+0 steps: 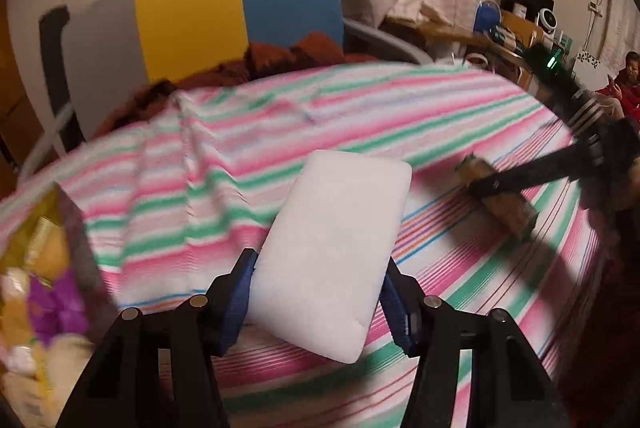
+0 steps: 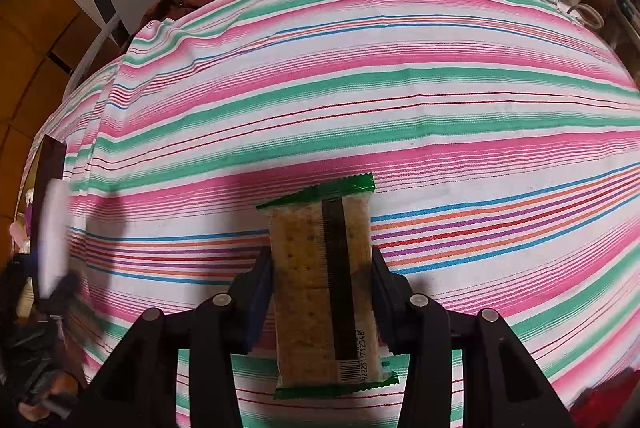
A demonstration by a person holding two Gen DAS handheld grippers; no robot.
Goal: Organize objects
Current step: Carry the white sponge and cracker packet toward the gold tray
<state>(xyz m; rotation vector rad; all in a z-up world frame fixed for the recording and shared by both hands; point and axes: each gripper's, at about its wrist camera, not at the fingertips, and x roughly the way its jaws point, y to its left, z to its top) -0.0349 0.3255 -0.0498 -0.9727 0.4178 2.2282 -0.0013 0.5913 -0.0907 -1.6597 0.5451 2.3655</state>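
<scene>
Open striped cloth (image 2: 400, 99) beyond cracker pack (image 2: 326, 292)

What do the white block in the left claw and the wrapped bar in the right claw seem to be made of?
White rectangular block: probably matte foam or sponge, with soft rounded edges. Green-ended wrapped snack bar: glossy clear plastic film with crimped ends over a grainy tan biscuit.

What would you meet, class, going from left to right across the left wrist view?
Box of wrapped snacks → white sponge block held in the left tongs → wrapped cracker bar held in the right tongs.
</scene>
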